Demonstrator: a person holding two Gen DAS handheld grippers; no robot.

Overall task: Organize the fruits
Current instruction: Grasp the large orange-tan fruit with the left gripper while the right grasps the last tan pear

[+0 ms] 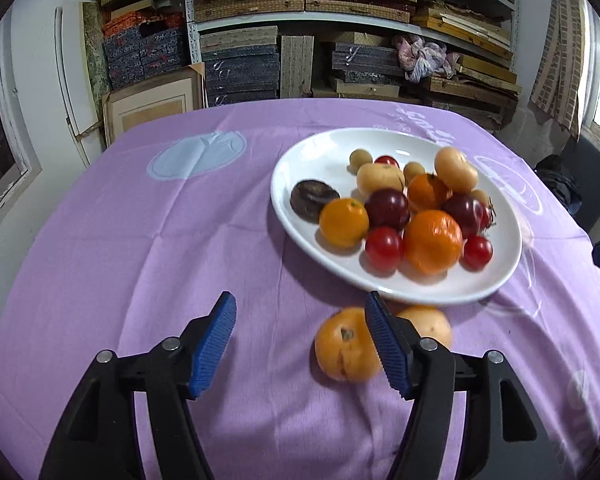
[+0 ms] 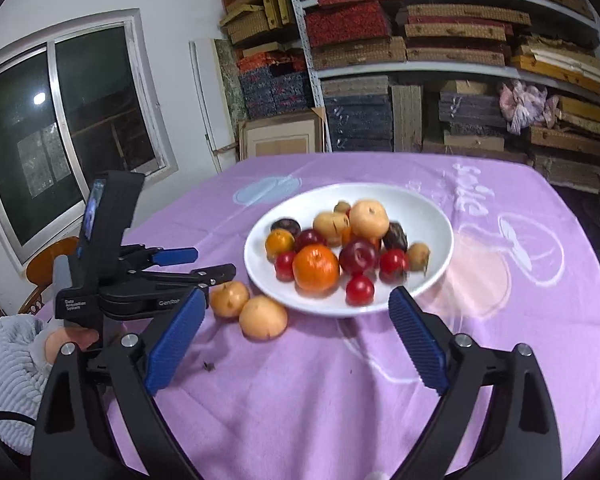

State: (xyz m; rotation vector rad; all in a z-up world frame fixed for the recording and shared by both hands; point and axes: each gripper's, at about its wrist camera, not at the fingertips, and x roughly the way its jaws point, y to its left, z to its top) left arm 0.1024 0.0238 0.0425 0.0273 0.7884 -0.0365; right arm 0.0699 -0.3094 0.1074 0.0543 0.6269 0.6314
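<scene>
A white plate [image 1: 324, 160] on the purple tablecloth holds several fruits: oranges [image 1: 433, 241], red and dark plums [image 1: 384, 248], pale yellow fruits. It also shows in the right wrist view [image 2: 420, 208]. Two yellow-orange fruits lie on the cloth by the plate's near edge [image 1: 346, 344] [image 1: 430, 325]; they show in the right wrist view too [image 2: 229, 298] [image 2: 263, 317]. My left gripper [image 1: 302, 346] is open and empty, its right finger just in front of these two fruits. My right gripper [image 2: 296, 338] is open and empty, before the plate. The left gripper shows in the right wrist view [image 2: 196, 262].
The purple tablecloth [image 1: 160, 240] covers a round table. Shelves of stacked boxes [image 1: 300, 40] stand behind it. A window [image 2: 60, 128] is at the left wall. A wooden chair [image 2: 50, 258] sits by the table's left side.
</scene>
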